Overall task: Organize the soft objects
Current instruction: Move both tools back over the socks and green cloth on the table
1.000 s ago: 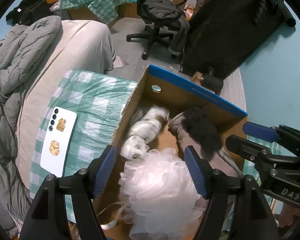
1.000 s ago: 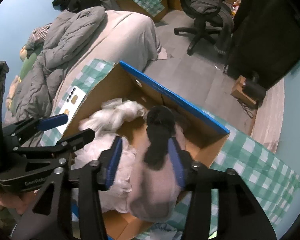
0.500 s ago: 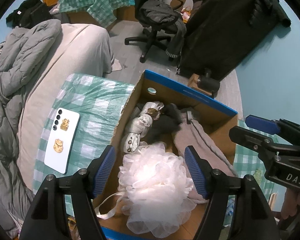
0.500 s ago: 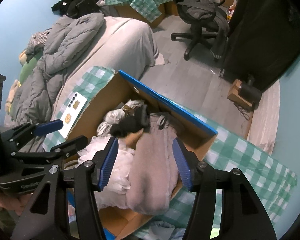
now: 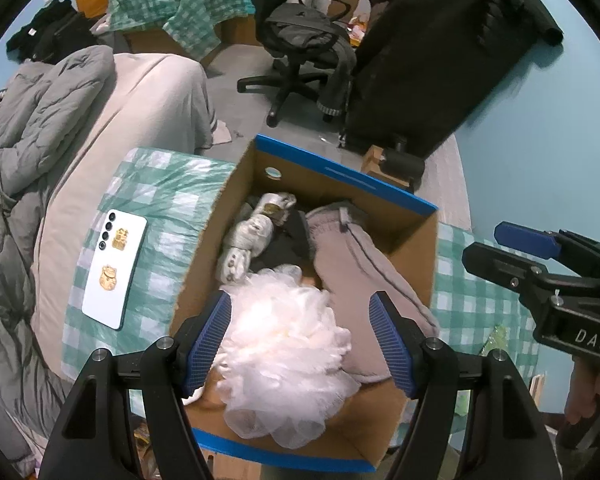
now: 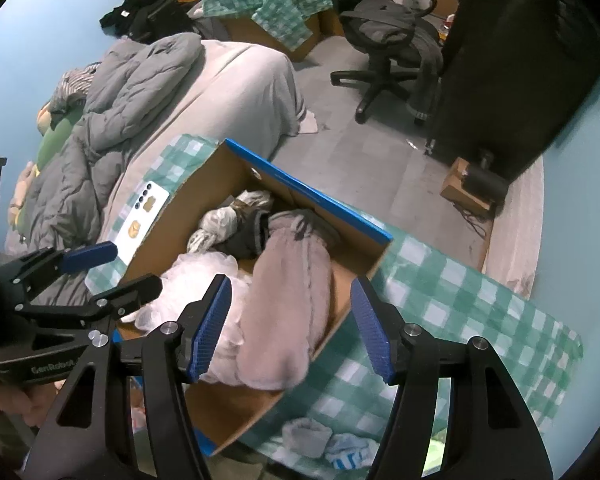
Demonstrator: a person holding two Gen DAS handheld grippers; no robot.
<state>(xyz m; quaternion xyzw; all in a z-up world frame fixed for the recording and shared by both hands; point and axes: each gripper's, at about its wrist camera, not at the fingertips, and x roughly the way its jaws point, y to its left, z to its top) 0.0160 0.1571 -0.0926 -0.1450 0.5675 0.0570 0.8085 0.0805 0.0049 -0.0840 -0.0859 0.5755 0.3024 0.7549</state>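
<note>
An open cardboard box with a blue rim stands on a green checked cloth. Inside lie a white mesh bath pouf, a pinkish-grey fleece cloth, a black item and a whitish knotted bundle. My left gripper hovers open above the pouf, its pads clear of it. Over the box's near side, my right gripper has its jaws opening. The fleece cloth lies below them in the box, untouched by the pads. Each gripper shows at the edge of the other's view.
A white phone lies on the checked cloth left of the box. A grey sock and a blue-white item lie near the cloth's front edge. A bed with a grey duvet is to the left, an office chair and a black wardrobe beyond.
Both grippers have risen away from the box. The right jaws spread and left the fleece cloth and black item in the box. The pouf stays below the left jaws.
</note>
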